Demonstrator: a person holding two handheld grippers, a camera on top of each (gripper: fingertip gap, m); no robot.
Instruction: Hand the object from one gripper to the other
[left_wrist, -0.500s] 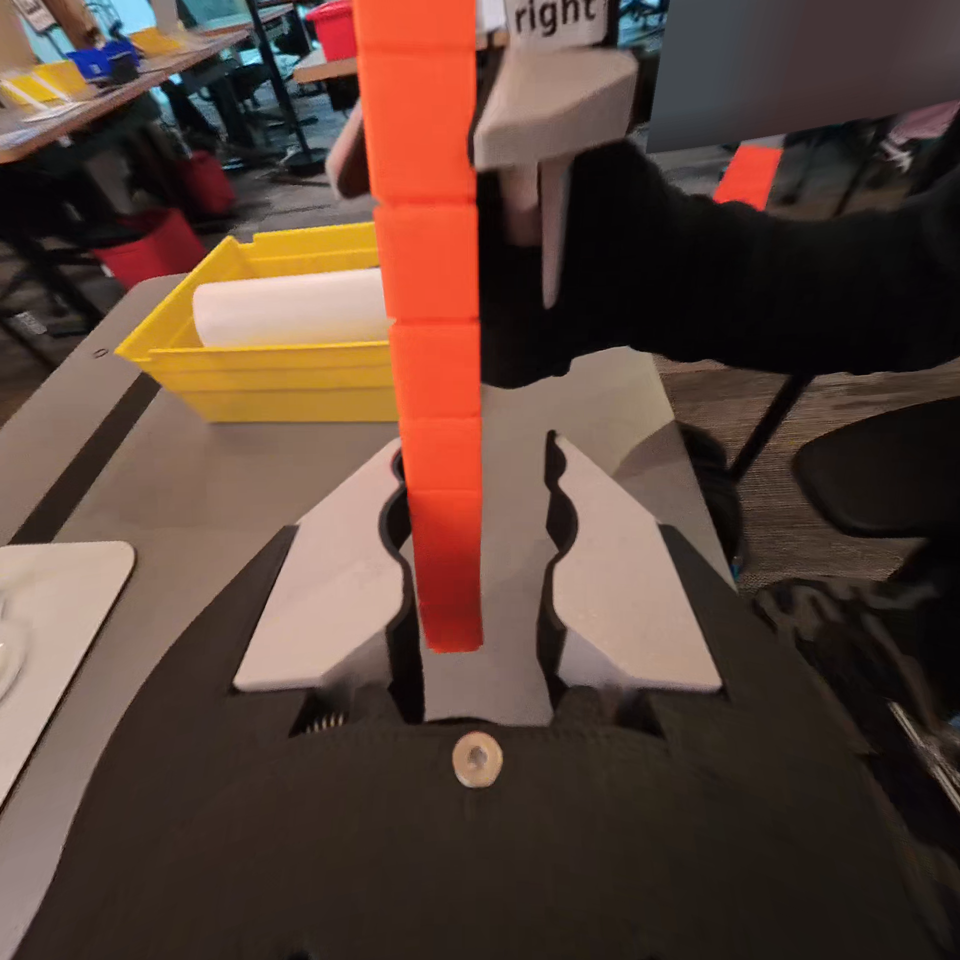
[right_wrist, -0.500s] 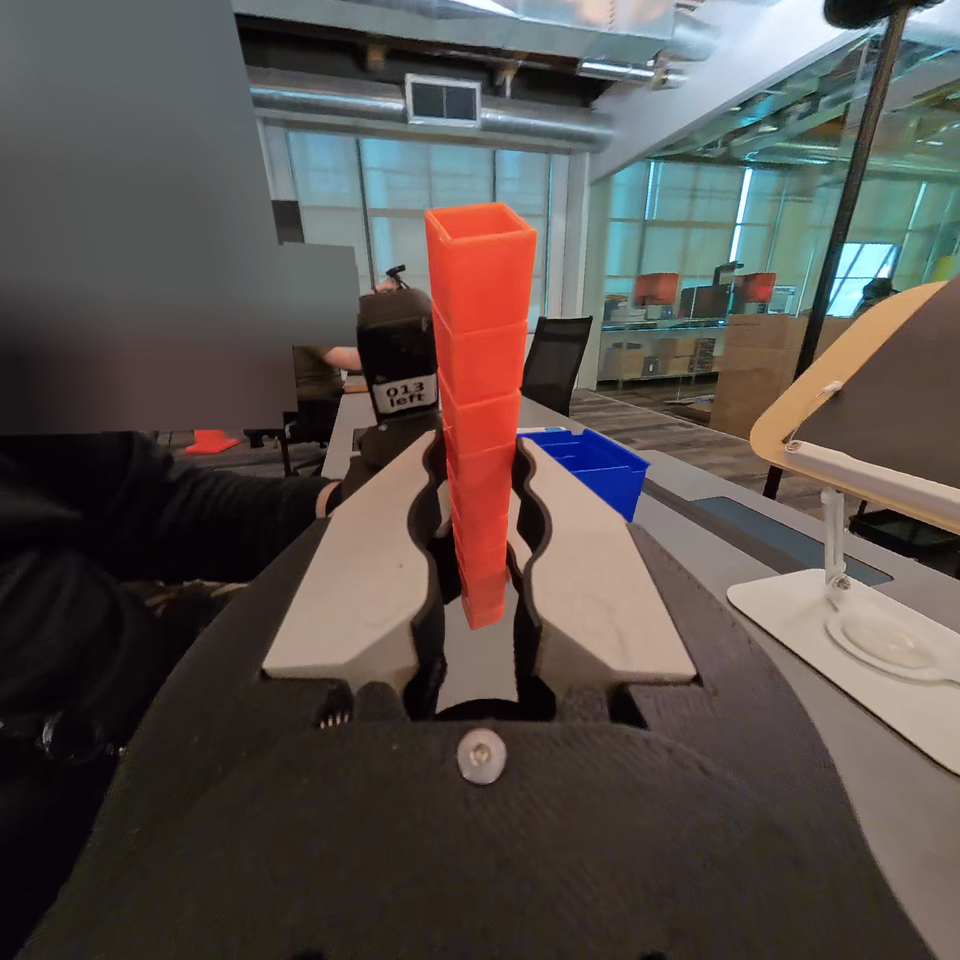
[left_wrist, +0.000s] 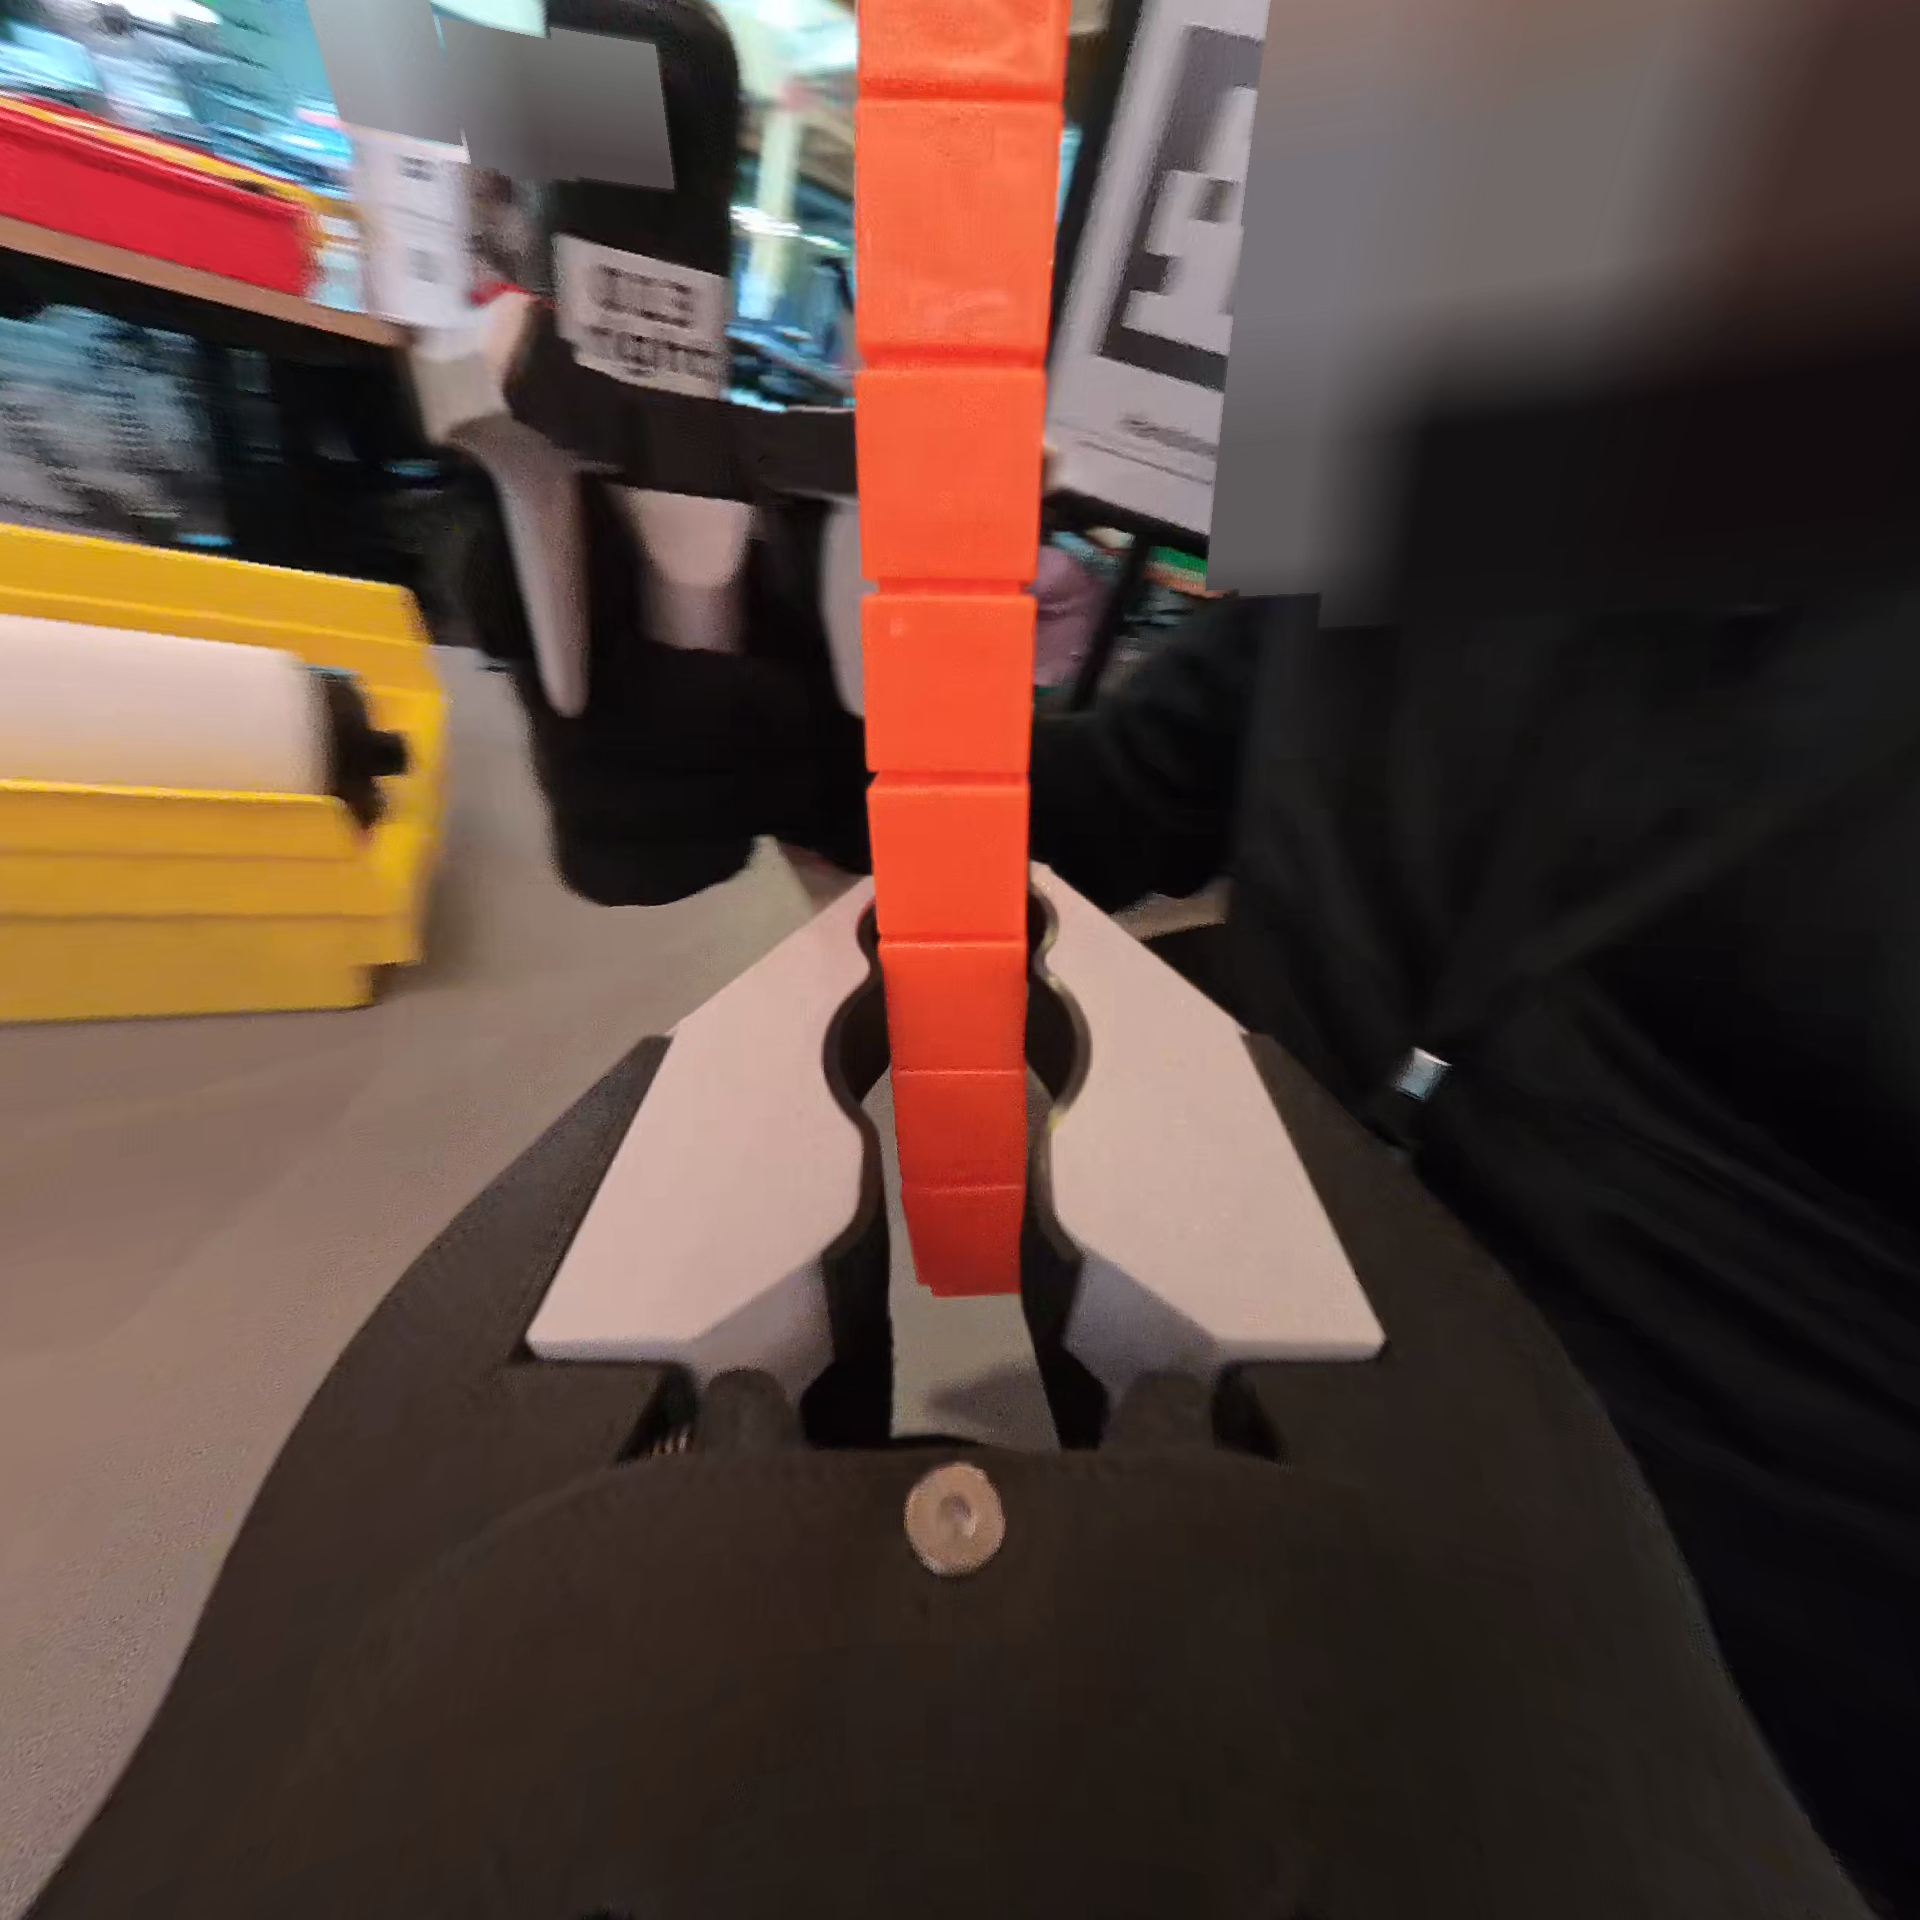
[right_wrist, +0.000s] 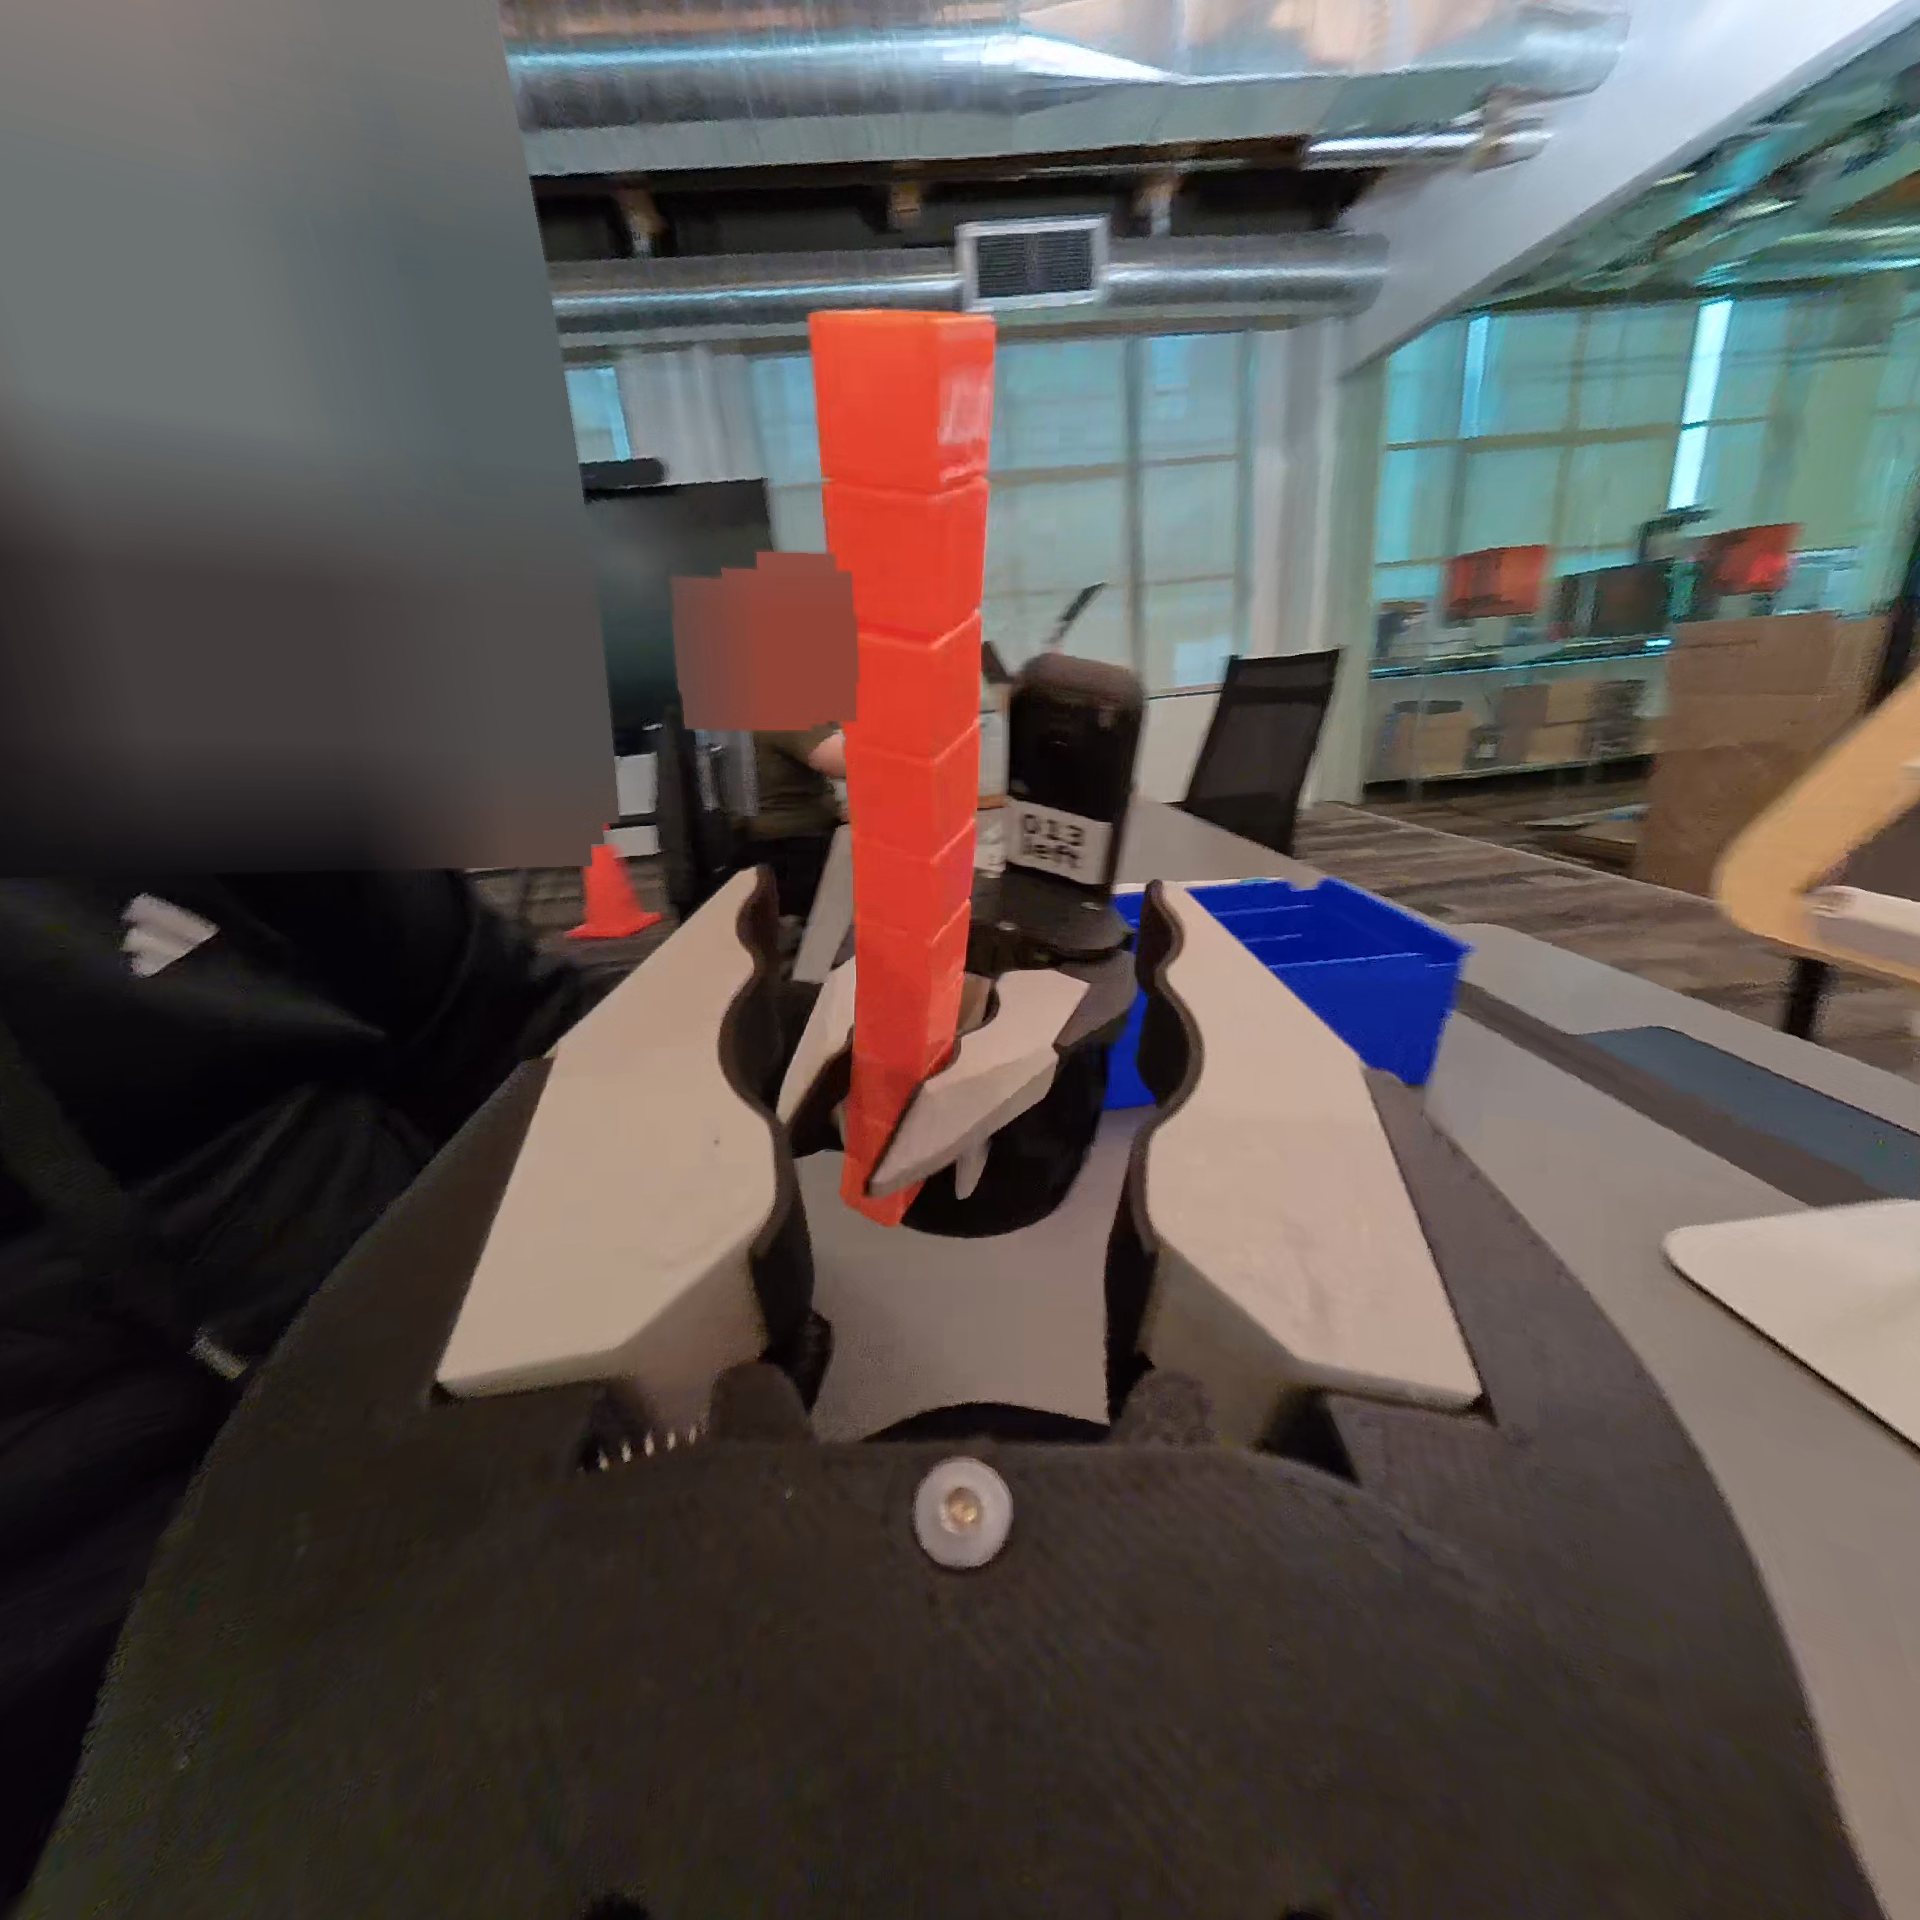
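Left and right wrist views of a handover. The orange stack of nested cups (left_wrist: 951, 665) stood upright, its lower segments clamped between the closed jaws of the left gripper (left_wrist: 954, 1049); its top was cut off by the upper frame edge in the left wrist view, while the right wrist view showed the whole stack (right_wrist: 906, 727), leaning slightly. The right gripper (right_wrist: 961, 1049) had its jaws spread wide apart and touched nothing — the stack stood beyond them, held by the left gripper (right_wrist: 914, 1091) facing the camera. In the left wrist view the right gripper (left_wrist: 665, 540) appeared behind the stack, motion-blurred and partly hidden by it. A yellow bin (left_wrist: 208, 894) holding a white roll (left_wrist: 156, 707) sat on the grey table (left_wrist: 260, 1143), cut off at the left edge and blurred. A blue bin (right_wrist: 1351, 977) lay behind the right gripper's finger, partly hidden — its contents could not be made out. A person's dark sleeve (left_wrist: 1558, 935) filled the right side.
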